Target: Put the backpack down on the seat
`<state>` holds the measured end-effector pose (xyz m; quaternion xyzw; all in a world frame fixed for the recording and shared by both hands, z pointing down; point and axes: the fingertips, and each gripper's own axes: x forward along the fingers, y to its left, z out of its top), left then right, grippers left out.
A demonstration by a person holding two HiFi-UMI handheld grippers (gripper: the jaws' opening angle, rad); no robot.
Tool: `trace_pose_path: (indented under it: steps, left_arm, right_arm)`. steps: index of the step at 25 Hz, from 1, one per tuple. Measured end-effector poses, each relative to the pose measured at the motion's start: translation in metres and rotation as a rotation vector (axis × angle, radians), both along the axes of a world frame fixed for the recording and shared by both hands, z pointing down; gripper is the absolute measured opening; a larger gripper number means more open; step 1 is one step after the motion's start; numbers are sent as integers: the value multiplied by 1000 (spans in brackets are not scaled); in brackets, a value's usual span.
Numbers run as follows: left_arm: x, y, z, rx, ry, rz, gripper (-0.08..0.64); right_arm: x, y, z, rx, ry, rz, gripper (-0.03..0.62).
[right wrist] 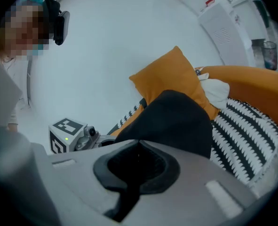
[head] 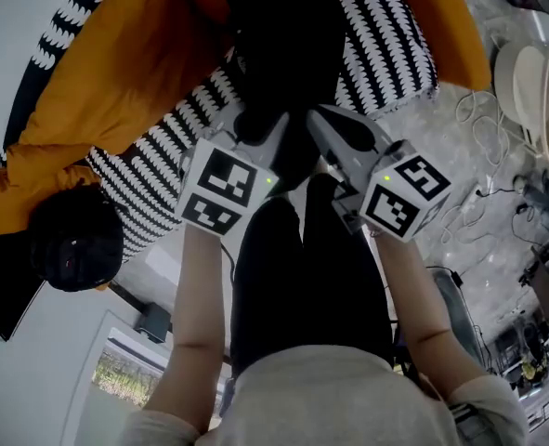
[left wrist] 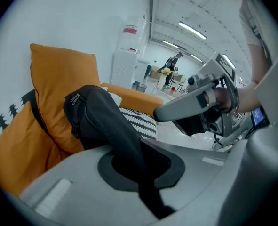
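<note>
Head view: backpack (head: 283,45), black, top centre of frame, lying over the seat (head: 390,40) (b/w patterned cover) and beside an orange cushion (head: 125,63). Pack's upper end is cut off by the top edge. Black on black, so its lower outline is hard to separate from the person's dark trousers (head: 302,286) below. Base on the seat or just above it: can't tell, gripper bodies hide it in both gripper views.

L gripper (head: 255,130): jaws closed on a black strap (left wrist: 129,140) of the pack. L gripper view shows the strap running down btwn the pads and out near the bottom of frame. Pack body is upper left of that, zip pull (left wrist: 75,98) visible, leaning on the cushion.

R gripper (head: 328,124): jaws together, pinching black pack material. In R gripper view a dark fold fills the pad recess; which part of the pack it is isn't clear. In head view both grippers' tips are lost against the black.

Other:
- Round black object (head: 74,240), lower left in head view, unidentifiable.
- White item (right wrist: 216,91) behind the cushion in R gripper view, partly hidden.
- Cables (head: 469,110) on the floor, right.
- White appliance (head: 534,77), cut off by the right edge.
</note>
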<state>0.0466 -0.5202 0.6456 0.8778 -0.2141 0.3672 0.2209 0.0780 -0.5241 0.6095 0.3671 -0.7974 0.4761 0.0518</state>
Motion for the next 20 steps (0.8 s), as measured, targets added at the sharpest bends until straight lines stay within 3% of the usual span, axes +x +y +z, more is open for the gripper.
trace_pose_path:
  steps: [5, 12, 20]
  left_arm:
    - [-6, -14, 34, -1, -79, 47, 15]
    - [-24, -31, 68, -52, -181, 30, 15]
    - [-24, -31, 104, -116, -224, 22, 15]
  right_arm:
    - [4, -7, 27, -31, 6, -8, 3]
    - [-2, -19, 48, -70, 1, -35, 3]
    - [4, -38, 64, -87, -17, -34, 3]
